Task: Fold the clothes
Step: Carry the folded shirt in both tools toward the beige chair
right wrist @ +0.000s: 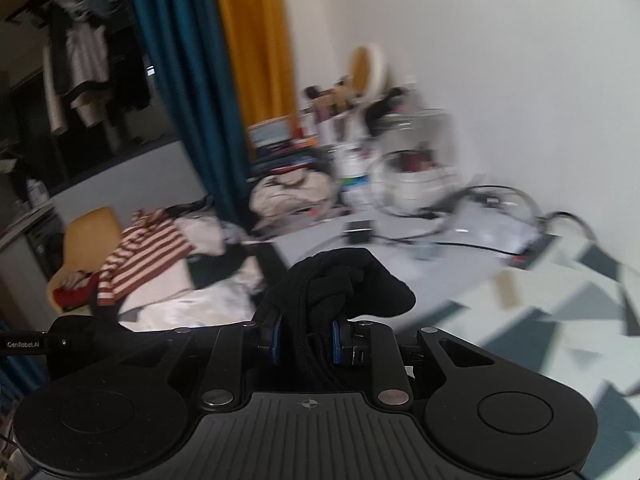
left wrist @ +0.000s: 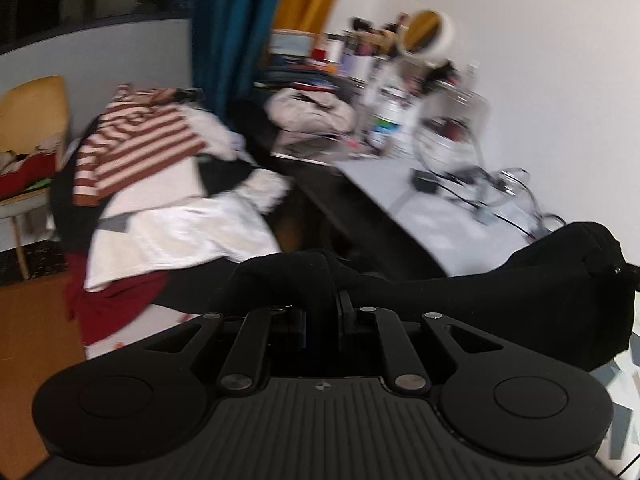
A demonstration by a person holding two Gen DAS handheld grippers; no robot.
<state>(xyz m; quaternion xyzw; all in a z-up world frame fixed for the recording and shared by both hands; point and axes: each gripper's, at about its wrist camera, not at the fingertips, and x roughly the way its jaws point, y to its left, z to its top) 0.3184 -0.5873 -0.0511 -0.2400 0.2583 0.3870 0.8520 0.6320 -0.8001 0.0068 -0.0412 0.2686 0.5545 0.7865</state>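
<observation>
Both views are blurred. The left gripper [left wrist: 323,312] has its jaws pinched on a black garment [left wrist: 460,284], which stretches rightward in the air to a bunched end near the surface [left wrist: 400,188]. The right gripper [right wrist: 306,340] pinches a bunched part of the black cloth between its blue pads [right wrist: 337,342]. Beyond lies a pile with a striped shirt [left wrist: 136,148] on top.
</observation>
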